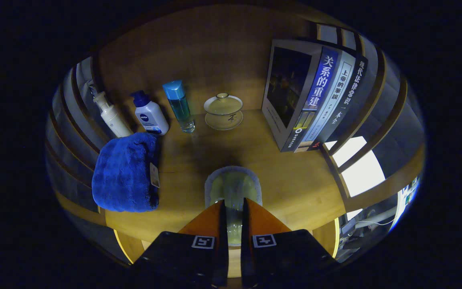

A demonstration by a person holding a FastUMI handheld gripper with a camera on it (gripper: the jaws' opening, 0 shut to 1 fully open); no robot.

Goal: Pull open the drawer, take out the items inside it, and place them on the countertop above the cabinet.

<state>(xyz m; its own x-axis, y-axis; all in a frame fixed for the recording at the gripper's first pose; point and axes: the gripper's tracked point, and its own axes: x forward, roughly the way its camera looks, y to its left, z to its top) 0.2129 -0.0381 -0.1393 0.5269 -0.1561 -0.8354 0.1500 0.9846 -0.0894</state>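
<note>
- Wooden surface (pixel 295 188) runs ahead of the fingers, so the item is already up over the cabinet top. The drawer is somewhere behind, out of what I can see.
- Books (pixel 315 100) stand upright well beyond the fingers, off to the right.
- Blue towel (pixel 124 172) lies folded, ahead and to the left, clear of the drop spot.
- Three bottles beyond the towel: pump bottle (pixel 110 114), white lotion bottle (pixel 150 114), blue-capped clear bottle (pixel 179 106). A lidded tea bowl (pixel 223 111) sits farther ahead, roughly centre.
- Pale green cup (pixel 233 188) with a grey rim is pinched between the fingers, gripper (pixel 233 208) nearly closed on its wall.
- Risk, I reckon: it's gripped by a thin wall only, so it could swivel or slip. Letting go before the base is down would tip it or crack it.
</note>
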